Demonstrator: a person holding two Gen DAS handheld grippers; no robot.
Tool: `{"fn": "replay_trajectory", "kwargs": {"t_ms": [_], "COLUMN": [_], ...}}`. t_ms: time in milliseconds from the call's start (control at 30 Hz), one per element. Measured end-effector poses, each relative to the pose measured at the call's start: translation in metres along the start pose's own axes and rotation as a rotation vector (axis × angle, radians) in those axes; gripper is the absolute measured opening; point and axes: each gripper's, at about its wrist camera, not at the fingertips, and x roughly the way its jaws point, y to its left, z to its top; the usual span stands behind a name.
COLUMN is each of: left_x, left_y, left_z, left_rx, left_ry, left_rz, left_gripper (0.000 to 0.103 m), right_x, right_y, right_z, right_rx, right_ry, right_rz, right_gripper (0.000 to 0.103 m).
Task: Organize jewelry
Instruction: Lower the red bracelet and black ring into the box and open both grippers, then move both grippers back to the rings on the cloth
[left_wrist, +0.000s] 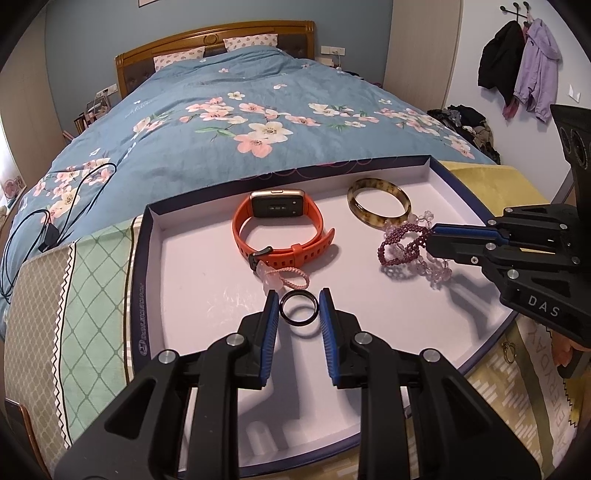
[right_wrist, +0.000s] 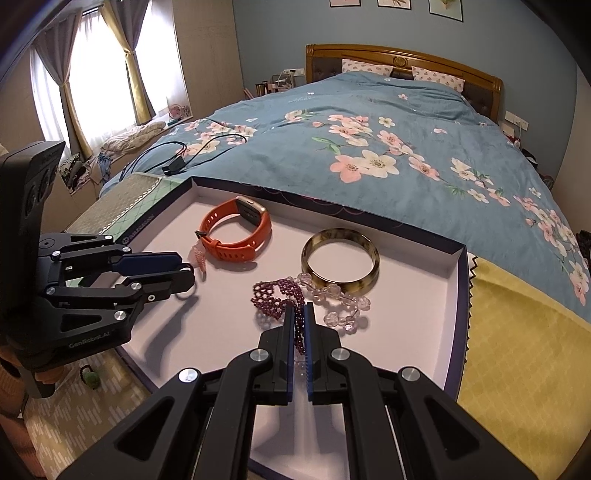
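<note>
A white-lined tray (left_wrist: 177, 258) sits at the foot of a floral-quilted bed (left_wrist: 229, 122). In it lie an orange smartwatch (left_wrist: 280, 225) and a tortoiseshell bangle (left_wrist: 378, 206). The right gripper (right_wrist: 300, 314) pinches the purple beaded bracelet (right_wrist: 273, 293) between pressed jaws. The left gripper (left_wrist: 298, 312) clamps the black ring (left_wrist: 298, 312), held upright just above the tray floor.

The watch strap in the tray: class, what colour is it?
Orange; the watch strap shows best in the left wrist view.
</note>
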Motion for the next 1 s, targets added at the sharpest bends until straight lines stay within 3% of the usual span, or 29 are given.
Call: {"fn": "replay_trajectory", "kwargs": {"t_ms": [400, 467, 600, 733, 1000], "left_x": [0.008, 0.008, 0.002, -0.016, -0.068], "left_y": [0.003, 0.003, 0.006, 0.012, 0.014], "left_z": [0.000, 0.000, 0.001, 0.000, -0.019], "left_rx": [-0.021, -0.022, -0.031, -0.045, -0.012], "left_ry": [0.022, 0.022, 0.006, -0.038, -0.134], "left_rz": [-0.021, -0.021, -0.027, -0.030, -0.036], "left_gripper": [0.023, 0.032, 0.035, 0.045, 0.048], "right_x": [0.003, 0.001, -0.009, -0.027, -0.061], "right_y": [-0.005, -0.007, -0.010, -0.010, 0.002], "right_z": [0.002, 0.001, 0.000, -0.003, -0.018], "right_rx": [0.031, 0.044, 0.070, 0.086, 0.089], "right_ry": [-0.008, -0.015, -0.037, -0.078, -0.135], "right_rz": [-0.015, -0.017, 0.005, 0.015, 0.065], "right_gripper": [0.006, 0.011, 0.016, 0.029, 0.037]}}
